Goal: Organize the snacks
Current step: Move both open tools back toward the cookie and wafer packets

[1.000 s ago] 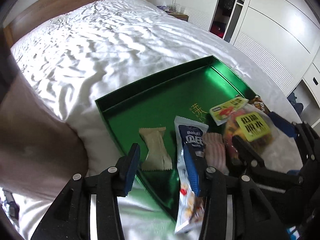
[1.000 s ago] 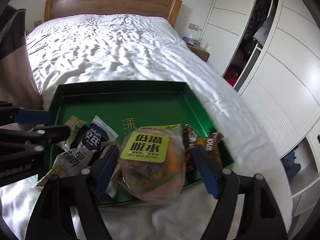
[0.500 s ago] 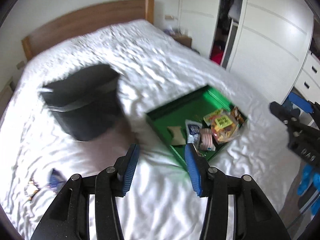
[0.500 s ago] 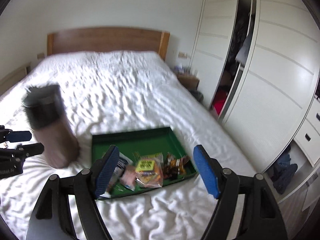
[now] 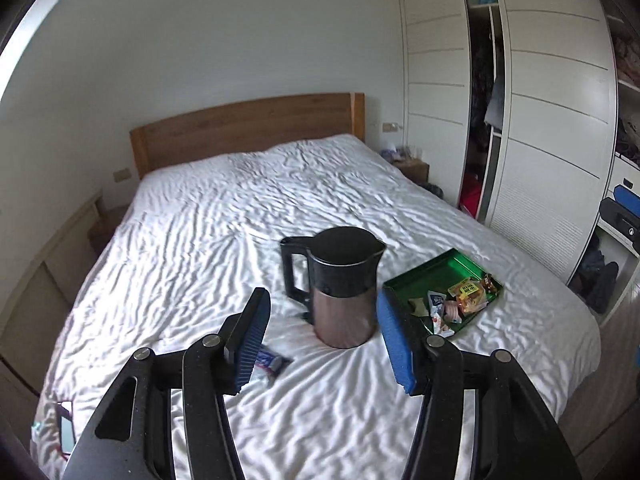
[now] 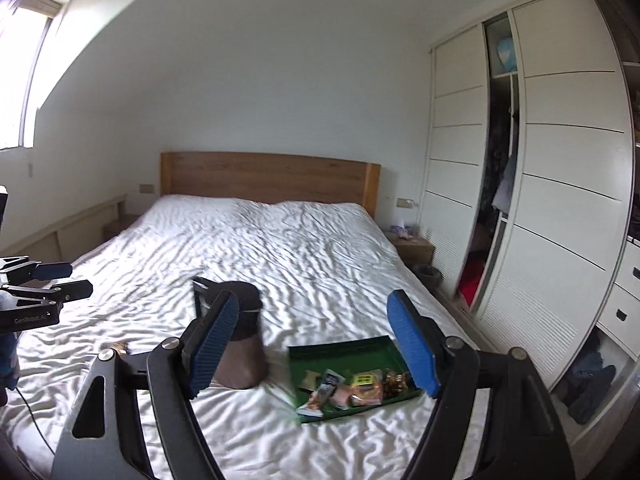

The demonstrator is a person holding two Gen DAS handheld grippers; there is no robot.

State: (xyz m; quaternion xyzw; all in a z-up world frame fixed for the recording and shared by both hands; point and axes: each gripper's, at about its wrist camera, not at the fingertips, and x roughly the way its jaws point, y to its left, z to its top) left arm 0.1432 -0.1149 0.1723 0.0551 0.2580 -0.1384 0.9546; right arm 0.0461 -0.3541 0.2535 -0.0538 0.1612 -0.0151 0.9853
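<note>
A green tray [image 5: 434, 270] [image 6: 344, 350] lies on the white bed near its right edge. Several snack packets [image 5: 454, 304] [image 6: 354, 390] lie along its near side. One more wrapped snack [image 5: 268, 362] lies on the sheet left of a kettle; a small snack [image 6: 116, 346] shows in the right wrist view too. My left gripper [image 5: 324, 338] is open and empty, held high and well back from the tray. My right gripper [image 6: 314, 354] is open and empty, also high above the bed. The left gripper also shows at the left edge of the right wrist view [image 6: 60, 280].
A black and copper kettle [image 5: 340, 284] [image 6: 240, 340] stands on the bed left of the tray. A wooden headboard [image 6: 268, 178] is at the far end. White wardrobes [image 6: 560, 200] line the right wall, one door open. A phone [image 5: 66, 428] lies at the bed's near left.
Both grippers have pulled far up and back from the tray, so the whole bed and the kettle are now in view. The snacks stay in the tray. Both grippers remain open.
</note>
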